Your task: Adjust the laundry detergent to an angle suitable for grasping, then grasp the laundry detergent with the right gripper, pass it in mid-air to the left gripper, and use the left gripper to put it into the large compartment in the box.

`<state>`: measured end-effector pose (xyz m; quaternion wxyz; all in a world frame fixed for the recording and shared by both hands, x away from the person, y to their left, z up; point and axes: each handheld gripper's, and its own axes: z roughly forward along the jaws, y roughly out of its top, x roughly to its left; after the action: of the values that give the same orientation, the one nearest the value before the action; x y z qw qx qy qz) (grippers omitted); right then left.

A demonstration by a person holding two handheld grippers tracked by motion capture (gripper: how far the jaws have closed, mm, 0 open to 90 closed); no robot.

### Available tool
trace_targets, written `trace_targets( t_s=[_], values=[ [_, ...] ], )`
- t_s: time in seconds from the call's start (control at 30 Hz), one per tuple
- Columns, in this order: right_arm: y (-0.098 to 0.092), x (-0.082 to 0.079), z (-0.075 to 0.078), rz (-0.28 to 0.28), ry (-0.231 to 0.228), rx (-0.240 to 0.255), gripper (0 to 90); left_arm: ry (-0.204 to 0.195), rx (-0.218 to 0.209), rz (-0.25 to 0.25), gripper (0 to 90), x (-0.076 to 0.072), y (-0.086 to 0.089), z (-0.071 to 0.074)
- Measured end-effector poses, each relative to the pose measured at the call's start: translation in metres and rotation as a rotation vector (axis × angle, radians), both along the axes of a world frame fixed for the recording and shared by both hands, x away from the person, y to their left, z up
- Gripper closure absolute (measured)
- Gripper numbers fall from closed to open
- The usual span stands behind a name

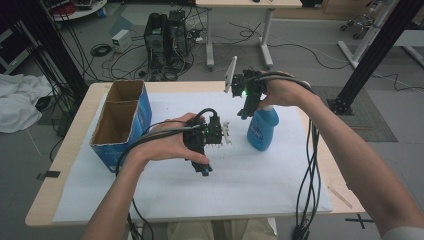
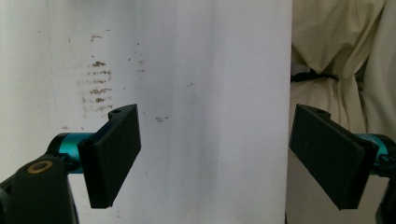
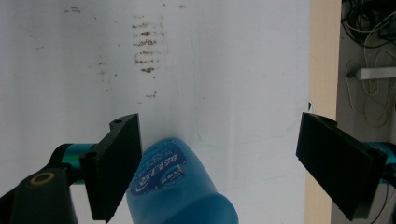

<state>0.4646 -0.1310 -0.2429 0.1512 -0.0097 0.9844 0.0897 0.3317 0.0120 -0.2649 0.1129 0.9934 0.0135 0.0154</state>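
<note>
A blue plastic bottle [image 1: 261, 131] with a label stands upright on the white sheet [image 1: 250, 185], right of the middle. My right gripper [image 1: 244, 114] points down just above it and slightly to its left. In the right gripper view the bottle [image 3: 180, 189] lies between the wide-apart jaws, close to the left pad [image 3: 114, 163], and the right gripper [image 3: 224, 163] is open. My left gripper [image 1: 202, 170] hovers low over the sheet's middle. Its own view shows the left gripper [image 2: 219, 158] open, with bare stained sheet [image 2: 196, 93] beneath.
An open cardboard box [image 1: 145, 112] with blue sides and two compartments stands at the table's left. The wooden table edge [image 3: 322, 70] lies close to the bottle's right. Cables trail from both grippers. Computers and a desk stand on the floor beyond.
</note>
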Motion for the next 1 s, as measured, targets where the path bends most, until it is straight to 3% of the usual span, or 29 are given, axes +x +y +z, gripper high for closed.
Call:
trace_targets(
  t_s=[1.0],
  values=[
    [0.0016,-0.0005,-0.0009,-0.002,0.001,-0.003,13.7,-0.001,0.001,-0.002,16.7,-0.0006,0.0010,0.0003]
  ],
)
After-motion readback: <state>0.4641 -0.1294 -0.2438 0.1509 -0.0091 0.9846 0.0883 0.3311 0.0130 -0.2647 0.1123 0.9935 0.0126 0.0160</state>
